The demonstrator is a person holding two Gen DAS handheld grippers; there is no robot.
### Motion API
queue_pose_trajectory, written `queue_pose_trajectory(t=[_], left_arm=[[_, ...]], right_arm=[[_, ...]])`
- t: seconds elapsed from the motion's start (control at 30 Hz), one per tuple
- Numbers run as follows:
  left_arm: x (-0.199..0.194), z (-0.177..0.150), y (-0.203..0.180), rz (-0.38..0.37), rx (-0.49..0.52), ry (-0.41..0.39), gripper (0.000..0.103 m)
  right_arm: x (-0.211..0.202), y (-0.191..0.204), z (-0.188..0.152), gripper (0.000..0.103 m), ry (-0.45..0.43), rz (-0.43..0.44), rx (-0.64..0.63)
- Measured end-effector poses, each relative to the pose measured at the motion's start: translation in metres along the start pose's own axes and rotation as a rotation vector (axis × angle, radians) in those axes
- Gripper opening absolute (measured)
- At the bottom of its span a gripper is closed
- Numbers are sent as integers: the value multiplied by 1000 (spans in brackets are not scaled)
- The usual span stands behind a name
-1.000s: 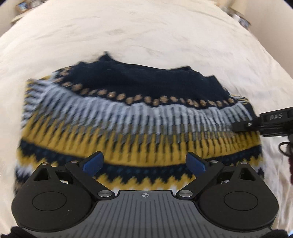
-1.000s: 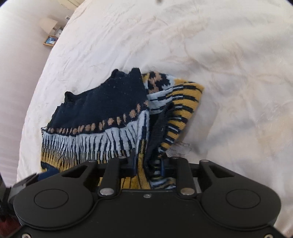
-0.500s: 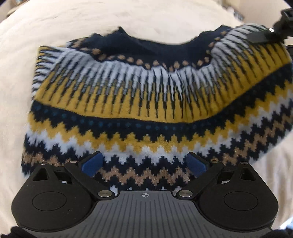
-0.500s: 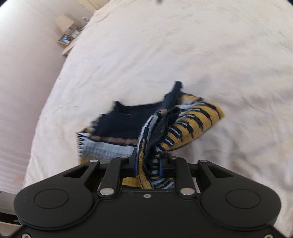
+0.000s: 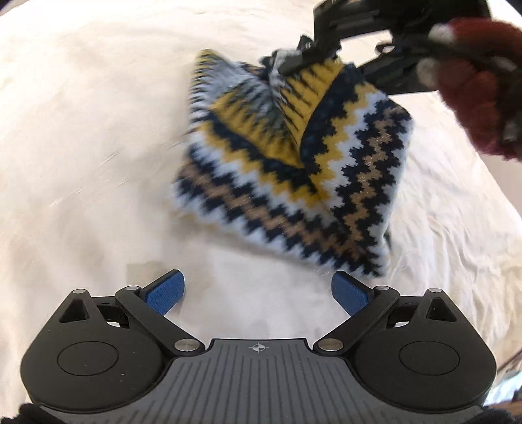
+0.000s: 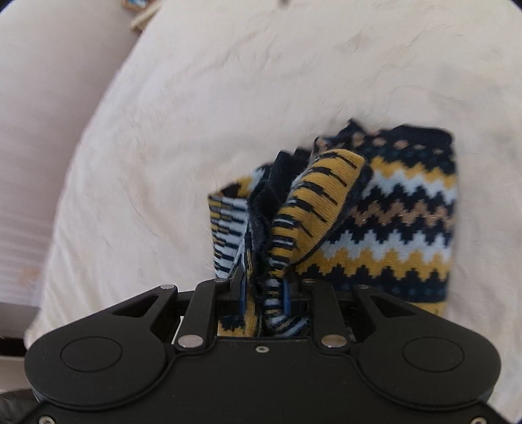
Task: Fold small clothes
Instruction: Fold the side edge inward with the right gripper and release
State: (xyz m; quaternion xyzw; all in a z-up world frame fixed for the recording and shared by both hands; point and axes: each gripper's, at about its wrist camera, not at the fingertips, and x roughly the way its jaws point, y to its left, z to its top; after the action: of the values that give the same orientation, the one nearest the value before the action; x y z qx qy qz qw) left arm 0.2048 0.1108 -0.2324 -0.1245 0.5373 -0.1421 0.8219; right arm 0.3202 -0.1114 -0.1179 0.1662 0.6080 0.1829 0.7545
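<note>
A small knitted sweater [image 5: 293, 169] with navy, yellow, white and tan zigzag bands hangs in the air above the white bed cover [image 5: 81, 146]. My right gripper [image 6: 262, 293] is shut on a bunched fold of the sweater [image 6: 375, 208] and holds it up; it also shows at the top right of the left wrist view [image 5: 303, 55], gripping the sweater's top. My left gripper [image 5: 257, 290] is open and empty, its blue pads [image 5: 166, 288] apart, below the hanging sweater and not touching it.
The white bed cover [image 6: 228, 98] fills both views. A dark red sleeve [image 5: 479, 91] of the person's arm is at the top right. A nightstand with a small framed picture [image 6: 135, 5] is beyond the bed's far left edge.
My right gripper has lifted the sweater off the bed; it now hangs bunched in the air. My left gripper has drawn back and the sweater no longer lies between its fingers.
</note>
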Motion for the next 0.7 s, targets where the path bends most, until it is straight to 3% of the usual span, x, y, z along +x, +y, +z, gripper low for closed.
queue_pose_trajectory(t=[0.1, 0.17, 0.2, 0.27, 0.37, 0.43, 0.57, 0.7], left_arm=[[-9, -7, 13, 9, -48, 3, 98], [-12, -8, 19, 4, -66, 8, 98], [-16, -8, 20, 1, -69, 6, 98], [-18, -2, 20, -8, -59, 3, 98], [-24, 15, 15, -29, -18, -15, 98], [-29, 29, 8, -42, 21, -40, 98], [-35, 68, -9, -57, 118, -114, 98], [-10, 107, -33, -33, 215, -160, 98]], right_arm=[[18, 15, -2, 40, 29, 3, -36], [19, 20, -2, 58, 43, 82, -46], [17, 21, -2, 60, 53, 135, -56], [7, 25, -1, 61, 45, 216, -78], [-19, 20, 0, 61, -34, 268, -91], [-34, 3, 0, 61, -77, 264, -54], [-53, -35, -6, 61, -145, 161, -5], [-61, -76, -21, 61, -165, 78, 70]])
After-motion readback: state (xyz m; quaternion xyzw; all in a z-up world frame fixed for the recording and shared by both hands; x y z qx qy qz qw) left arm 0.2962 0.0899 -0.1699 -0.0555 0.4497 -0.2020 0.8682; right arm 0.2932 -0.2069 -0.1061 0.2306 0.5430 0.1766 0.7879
